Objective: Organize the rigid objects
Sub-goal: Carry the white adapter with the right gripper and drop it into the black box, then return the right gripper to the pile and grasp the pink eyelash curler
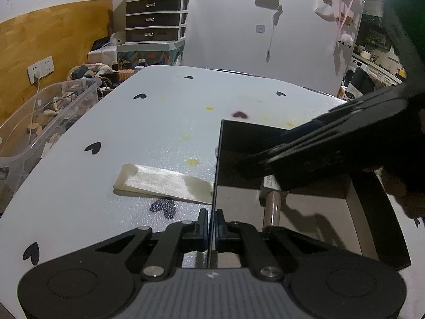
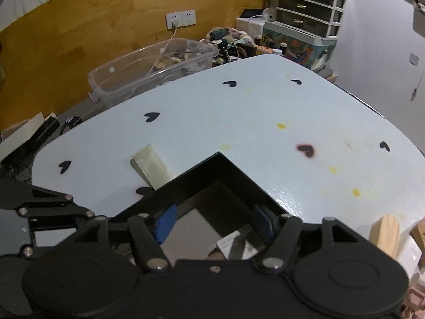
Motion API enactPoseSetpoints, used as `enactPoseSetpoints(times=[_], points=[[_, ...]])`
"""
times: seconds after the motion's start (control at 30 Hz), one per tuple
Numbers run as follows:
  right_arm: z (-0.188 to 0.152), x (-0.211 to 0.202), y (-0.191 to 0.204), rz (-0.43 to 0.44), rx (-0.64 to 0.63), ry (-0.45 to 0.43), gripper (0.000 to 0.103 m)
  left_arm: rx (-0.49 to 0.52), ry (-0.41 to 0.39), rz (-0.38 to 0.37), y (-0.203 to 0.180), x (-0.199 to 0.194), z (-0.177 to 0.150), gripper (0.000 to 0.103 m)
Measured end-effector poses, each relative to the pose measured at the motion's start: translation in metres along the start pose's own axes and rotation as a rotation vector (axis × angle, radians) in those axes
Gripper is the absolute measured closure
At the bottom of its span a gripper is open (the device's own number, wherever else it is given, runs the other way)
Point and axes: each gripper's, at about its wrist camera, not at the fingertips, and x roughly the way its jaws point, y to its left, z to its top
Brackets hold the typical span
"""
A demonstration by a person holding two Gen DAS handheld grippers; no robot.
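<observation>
A black open box (image 1: 382, 220) stands on the white heart-patterned table (image 1: 148, 122). My left gripper (image 1: 212, 226) is shut on the box's thin left wall. Inside lies a tan cylinder (image 1: 272, 208) with a white labelled item beside it. My right gripper (image 2: 213, 222) hovers over the box's corner (image 2: 220, 159) with its blue pads (image 2: 166, 222) wide apart and nothing between them; it also shows as a dark blur in the left wrist view (image 1: 332, 143). A flat beige packet (image 1: 162, 182) lies on the table against the box's left side; it also shows in the right wrist view (image 2: 151, 168).
A clear plastic bin (image 1: 45, 117) of small items stands off the table's left edge. A drawer unit (image 1: 156, 18) stands at the back. A wooden block (image 2: 387, 235) lies at the table's near right edge.
</observation>
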Motion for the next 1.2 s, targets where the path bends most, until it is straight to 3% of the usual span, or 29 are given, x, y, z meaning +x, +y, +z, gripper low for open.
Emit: enactPoseSetpoints(times=[0.17, 0.33, 0.53, 0.83, 1.0, 1.2], points=[[-0.006, -0.021, -0.01, 0.007, 0.048, -0.037, 0.03, -0.007, 0.003, 0.003, 0.0, 0.001, 0.001, 0.099], [-0.015, -0.055, -0.02, -0.012, 0.086, -0.121, 0.012, -0.024, -0.001, 0.009, 0.0, 0.001, 0.0, 0.099], [-0.035, -0.099, -0.043, -0.104, 0.152, -0.21, 0.004, -0.035, -0.001, 0.009, 0.001, 0.001, 0.0, 0.099], [-0.089, -0.138, -0.105, -0.293, 0.331, -0.26, 0.001, -0.037, -0.003, 0.015, 0.0, 0.001, -0.001, 0.099], [-0.126, -0.135, -0.137, -0.416, 0.428, -0.243, 0.001, -0.042, -0.004, 0.016, 0.0, 0.0, -0.001, 0.099], [-0.17, -0.116, -0.173, -0.469, 0.586, -0.207, 0.002, -0.044, -0.004, 0.029, -0.002, 0.0, -0.001, 0.098]])
